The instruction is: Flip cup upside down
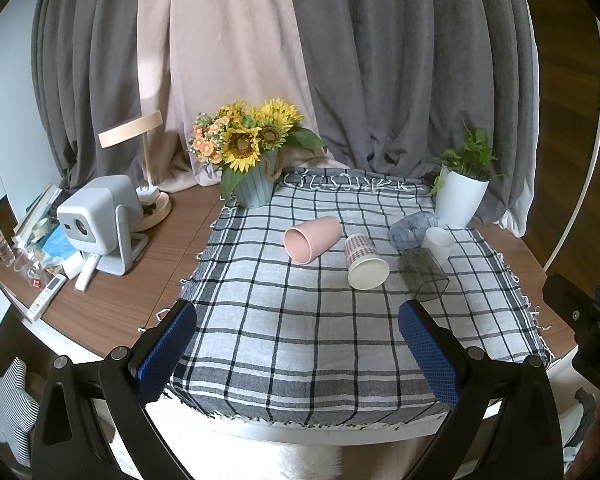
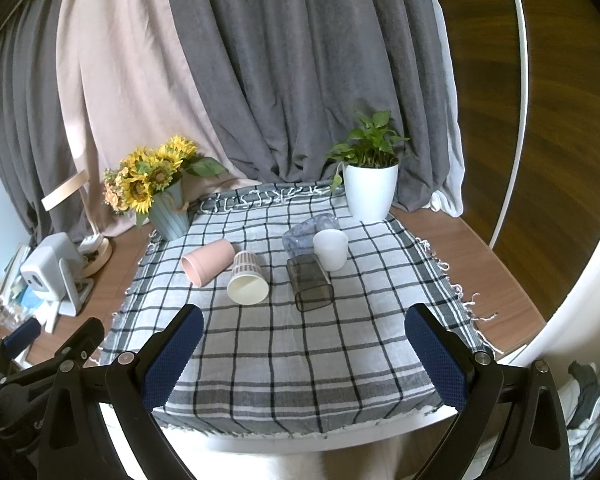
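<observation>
I held my left gripper [image 1: 298,344] and right gripper [image 2: 304,350] spread wide and empty over the near edge of the checked cloth [image 1: 300,320]. Farther in, the pink cup [image 1: 313,239] lay on its side, the paper cup [image 1: 365,256] just beside it, also tipped. The dark cup [image 2: 310,282] lay near the upright white cup [image 2: 331,249].
</observation>
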Demonstrator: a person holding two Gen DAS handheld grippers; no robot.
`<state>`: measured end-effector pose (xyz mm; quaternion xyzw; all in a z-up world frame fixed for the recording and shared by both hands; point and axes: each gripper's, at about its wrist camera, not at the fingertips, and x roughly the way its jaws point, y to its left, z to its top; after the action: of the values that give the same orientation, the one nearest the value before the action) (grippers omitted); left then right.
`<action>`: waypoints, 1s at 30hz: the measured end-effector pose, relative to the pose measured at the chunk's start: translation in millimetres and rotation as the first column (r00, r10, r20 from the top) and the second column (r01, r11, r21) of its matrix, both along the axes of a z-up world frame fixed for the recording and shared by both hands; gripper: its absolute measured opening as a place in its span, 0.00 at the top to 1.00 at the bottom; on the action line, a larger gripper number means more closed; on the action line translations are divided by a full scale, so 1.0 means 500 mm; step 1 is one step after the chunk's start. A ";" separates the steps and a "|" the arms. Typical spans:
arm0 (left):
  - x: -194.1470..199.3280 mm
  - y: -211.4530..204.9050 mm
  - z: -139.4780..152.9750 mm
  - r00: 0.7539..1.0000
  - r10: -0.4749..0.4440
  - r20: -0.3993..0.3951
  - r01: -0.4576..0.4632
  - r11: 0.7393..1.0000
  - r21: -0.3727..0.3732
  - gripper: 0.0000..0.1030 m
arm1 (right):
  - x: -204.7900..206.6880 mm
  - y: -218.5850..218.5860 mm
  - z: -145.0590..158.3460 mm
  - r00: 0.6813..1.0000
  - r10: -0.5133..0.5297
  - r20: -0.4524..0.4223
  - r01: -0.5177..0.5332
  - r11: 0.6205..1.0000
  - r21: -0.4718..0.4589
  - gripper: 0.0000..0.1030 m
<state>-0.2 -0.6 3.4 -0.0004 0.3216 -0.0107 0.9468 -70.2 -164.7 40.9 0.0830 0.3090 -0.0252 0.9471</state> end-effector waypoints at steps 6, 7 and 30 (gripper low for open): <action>-0.001 0.000 -0.001 1.000 0.001 0.001 -0.001 1.000 0.000 0.00 | 0.001 0.003 -0.002 1.000 0.001 0.001 -0.001 1.000 0.002 0.02; -0.001 0.000 -0.001 1.000 0.000 0.001 0.000 1.000 0.000 0.00 | 0.001 0.002 -0.002 1.000 0.000 0.001 0.000 1.000 0.001 0.01; 0.114 0.002 -0.066 0.992 0.004 -0.124 -0.003 1.000 0.012 0.00 | 0.074 0.008 -0.049 0.997 0.022 -0.067 -0.020 1.000 0.022 0.01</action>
<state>56.8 0.4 -29.7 0.0039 0.3800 -0.0070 0.9250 -33.0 -160.7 16.2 0.0889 0.3420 -0.0148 0.9354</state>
